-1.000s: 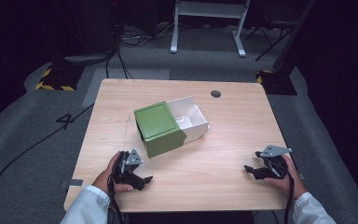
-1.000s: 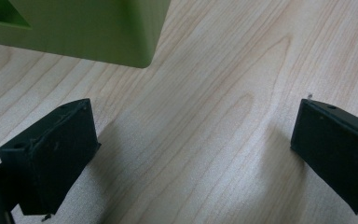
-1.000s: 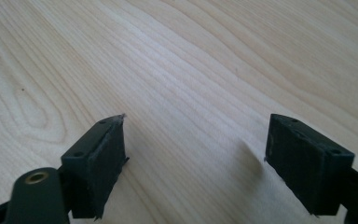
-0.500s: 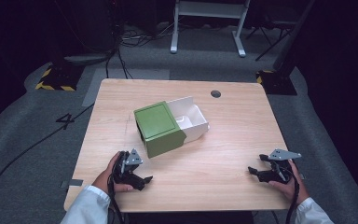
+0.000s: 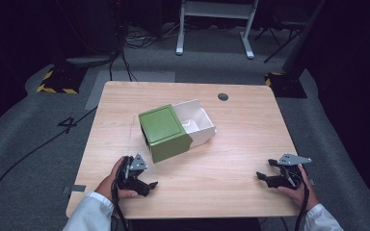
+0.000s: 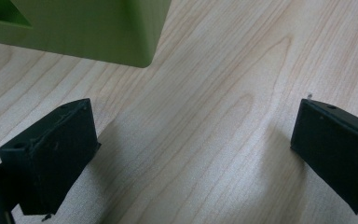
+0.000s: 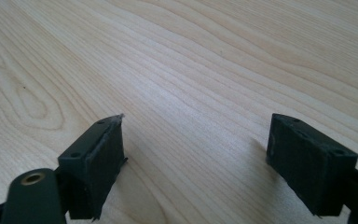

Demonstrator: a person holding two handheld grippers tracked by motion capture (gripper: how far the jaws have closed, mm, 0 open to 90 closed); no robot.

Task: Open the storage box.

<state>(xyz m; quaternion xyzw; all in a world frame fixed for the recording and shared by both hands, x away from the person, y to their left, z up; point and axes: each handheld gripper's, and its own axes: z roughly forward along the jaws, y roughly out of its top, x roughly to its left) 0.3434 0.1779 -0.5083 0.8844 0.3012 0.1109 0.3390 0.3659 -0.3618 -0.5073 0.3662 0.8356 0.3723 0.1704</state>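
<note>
i see the wooden table [image 5: 250, 130] with a green box [image 5: 165, 132] near its middle, sitting slightly turned. a white tray [image 5: 198, 122] sticks out of the box's far-right side, partly slid open like a drawer. left gripper [image 5: 142, 185] rests low at the near-left edge of the table, just short of the box's near corner, not touching it. in the left gripper view the jaws stand wide apart with bare wood between them, and the green box [image 6: 88, 28] edge sits just past the left jaw. right gripper [image 5: 270, 177] is at the near-right edge, well apart from the box. in the right gripper view its jaws are also spread wide, nothing between them but table [image 7: 191, 79]. small dark round grommet [image 5: 223, 96] near the far edge.
</note>
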